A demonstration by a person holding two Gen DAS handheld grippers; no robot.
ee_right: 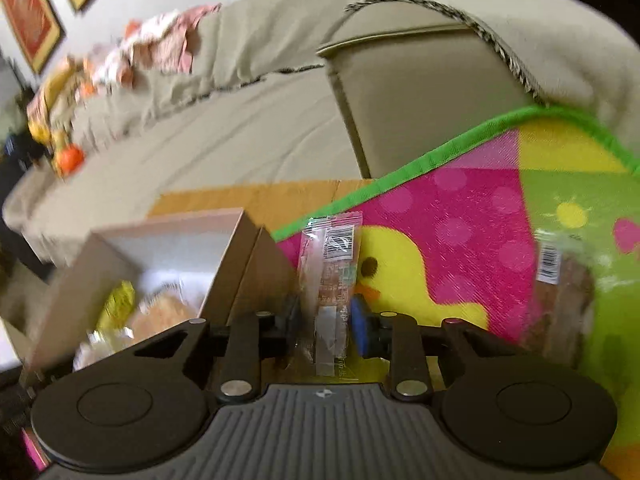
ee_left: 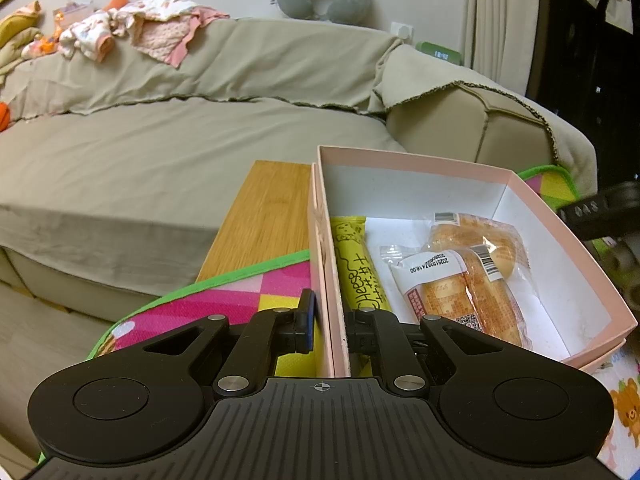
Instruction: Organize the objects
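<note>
In the left wrist view, the left gripper (ee_left: 328, 330) is clenched on the near left wall of the pink box (ee_left: 532, 208), one finger outside and one inside, steadying it on the mat (ee_left: 240, 300). Inside lie a yellow cheese stick (ee_left: 356, 268) along the left wall and two wrapped buns (ee_left: 460, 280) to its right. In the right wrist view, which is blurred, the right gripper (ee_right: 326, 328) grasps a clear snack packet (ee_right: 330, 272) upright, just right of the box. Another wrapped snack (ee_right: 560, 296) lies on the mat at far right. The step in hand seems to be carrying the packet to the box; next it calls for swinging left over the rim, lowering into free space, then releasing.
</note>
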